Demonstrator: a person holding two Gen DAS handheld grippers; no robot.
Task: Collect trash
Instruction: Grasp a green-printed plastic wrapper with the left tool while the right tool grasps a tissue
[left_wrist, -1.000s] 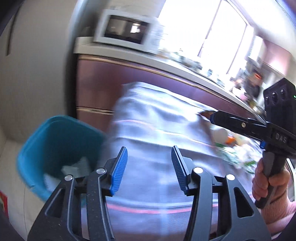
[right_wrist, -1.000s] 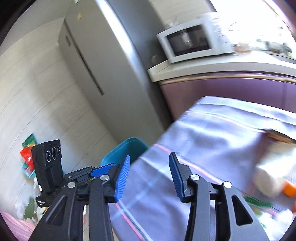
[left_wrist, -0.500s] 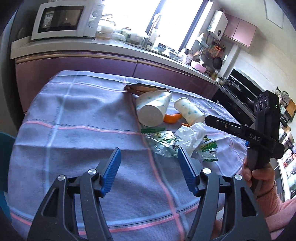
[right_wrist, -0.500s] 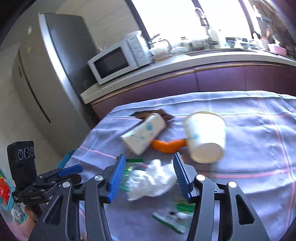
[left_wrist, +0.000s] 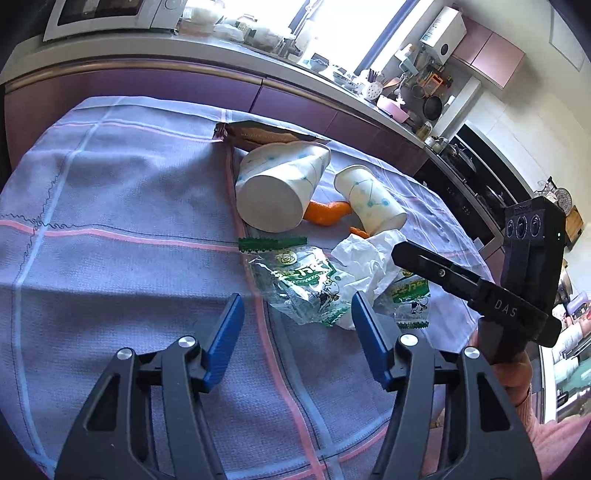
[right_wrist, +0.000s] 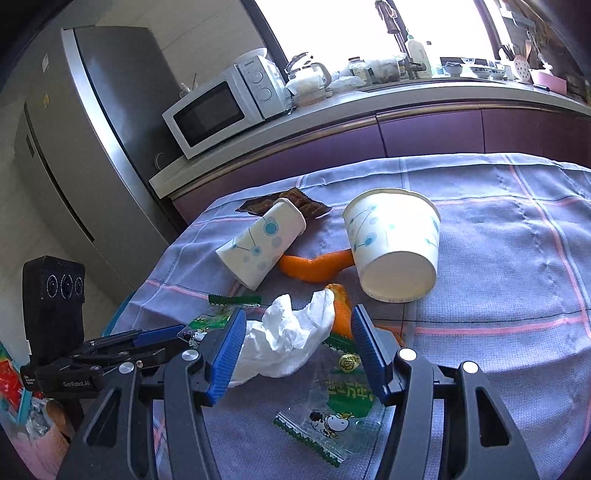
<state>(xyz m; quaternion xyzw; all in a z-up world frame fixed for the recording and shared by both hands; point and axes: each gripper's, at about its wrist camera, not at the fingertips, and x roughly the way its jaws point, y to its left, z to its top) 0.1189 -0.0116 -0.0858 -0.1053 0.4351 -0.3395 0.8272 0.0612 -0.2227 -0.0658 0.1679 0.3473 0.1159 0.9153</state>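
Left gripper (left_wrist: 297, 317): jaws closing, empty. Right gripper (right_wrist: 297, 341): jaws opening around crumpled white tissue (right_wrist: 286, 341), large white paper cup (right_wrist: 397, 251) at one o'clock.

Orange peel (right_wrist: 314, 267) partly hidden under both paper cups, ends out of sight. Second peel piece (right_wrist: 341, 312) half covered by crumpled tissue (right_wrist: 284, 343). Brown wrapper (right_wrist: 295, 201) mostly behind small cup (right_wrist: 258, 247). Print on clear green wrapper (right_wrist: 343, 398) too small to read (dog cartoon legible only). Blue bin (right_wrist: 122, 314) shows as sliver past table edge. Hand (left_wrist: 511, 373) on right gripper's handle mostly hidden behind it. Countertop clutter (left_wrist: 406, 85) too small to name.
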